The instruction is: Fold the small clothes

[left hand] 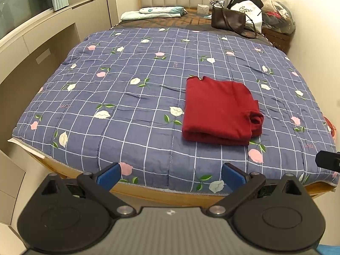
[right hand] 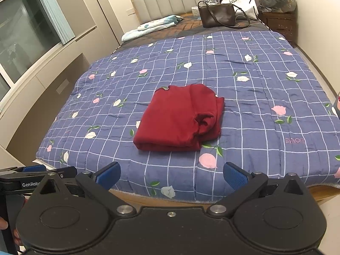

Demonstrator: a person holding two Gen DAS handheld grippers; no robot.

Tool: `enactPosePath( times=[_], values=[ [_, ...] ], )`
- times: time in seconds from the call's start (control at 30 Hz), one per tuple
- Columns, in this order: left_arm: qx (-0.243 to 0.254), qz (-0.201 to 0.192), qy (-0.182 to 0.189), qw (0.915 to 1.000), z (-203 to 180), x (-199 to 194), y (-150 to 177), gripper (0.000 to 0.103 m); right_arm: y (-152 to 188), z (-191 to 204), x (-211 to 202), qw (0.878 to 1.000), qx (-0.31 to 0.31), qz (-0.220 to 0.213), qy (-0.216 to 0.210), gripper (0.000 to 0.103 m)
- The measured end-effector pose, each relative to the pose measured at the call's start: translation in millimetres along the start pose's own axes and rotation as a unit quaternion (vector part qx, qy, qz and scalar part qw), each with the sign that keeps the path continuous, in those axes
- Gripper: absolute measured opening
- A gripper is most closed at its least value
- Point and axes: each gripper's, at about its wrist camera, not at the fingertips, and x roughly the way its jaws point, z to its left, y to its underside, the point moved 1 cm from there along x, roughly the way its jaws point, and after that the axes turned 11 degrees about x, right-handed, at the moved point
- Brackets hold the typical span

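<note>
Quilt [right hand: 255, 97] bears folded red garment [right hand: 178, 121]; both tools released; right view alone shows left tool [right hand: 38, 171].

Black gripper [left hand: 171, 175], blue fingertips [left hand: 109, 175], silver screws.

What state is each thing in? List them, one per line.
Red garment: folded into a compact stack, lying on the quilt.
Quilt: spread flat over the bed.
Left claw: open, empty, near the bed's foot edge.
Right claw: open, empty.
Brown handbag: upright by the headboard, strap loose.
</note>
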Motion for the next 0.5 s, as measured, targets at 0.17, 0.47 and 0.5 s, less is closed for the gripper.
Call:
enactPosePath(
  times=[0.17, 0.47, 0.5],
  values=[
    [0.001, 0.002, 0.001, 1.0000, -1.9, 0.6, -0.1, 0.102, -0.1, -0.8, 0.5, 1.000, -0.001, 0.002, -0.001, 0.102],
    [0.014, 0.011, -0.011, 0.9998, -5.1, 1.5, -1.7, 0.102, -0.8, -1.5, 2.5, 1.000, 0.004, 0.003, 0.001, 0.102],
    [0.012, 0.012, -0.010, 0.9998, -4.5, 1.9, -1.2, 0.102, -0.8, -1.0, 2.7, 1.000, 0.004, 0.003, 0.001, 0.102]
  ],
)
